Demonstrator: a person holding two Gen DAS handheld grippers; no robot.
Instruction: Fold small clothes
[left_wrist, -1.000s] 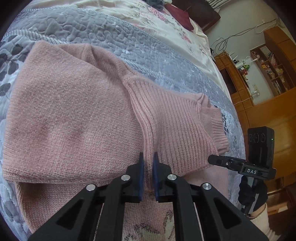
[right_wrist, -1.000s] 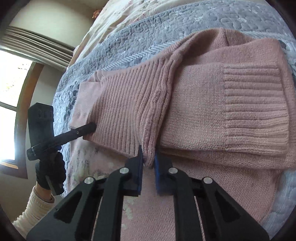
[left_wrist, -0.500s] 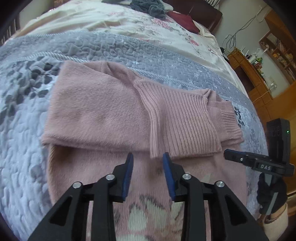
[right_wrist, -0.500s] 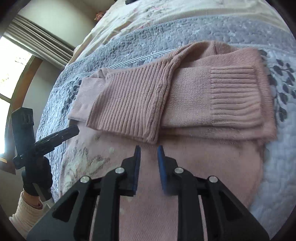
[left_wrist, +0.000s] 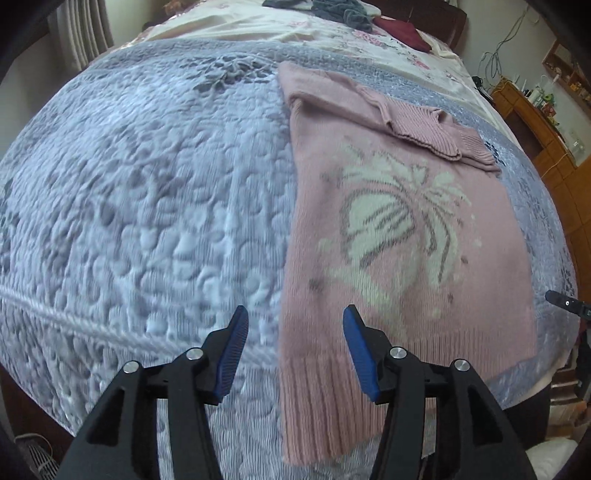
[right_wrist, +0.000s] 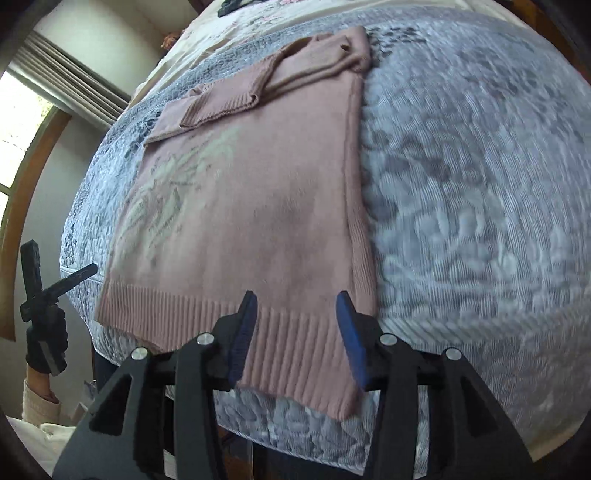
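Sleeves lay folded, upper frame. My left gripper (left_wrist: 291, 350) and right gripper (right_wrist: 293, 334) gaped wide, empty, over sweater (right_wrist: 258, 192) hem (right_wrist: 280, 350). Next, I judged: pinch hem corners, fold up.

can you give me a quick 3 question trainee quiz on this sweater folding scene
1. True or false: both sleeves of the pink sweater are already folded across its chest.
2. Which part of the sweater lies nearest the right gripper? A collar, B ribbed hem, C cuff.
3. Fill in: the sweater lies on a grey-blue ____.

Key:
1. True; the folded sleeves lie stacked at the far end.
2. B; the ribbed hem shows between the open fingers. The left gripper is open too, at the hem's other corner.
3. Quilt.
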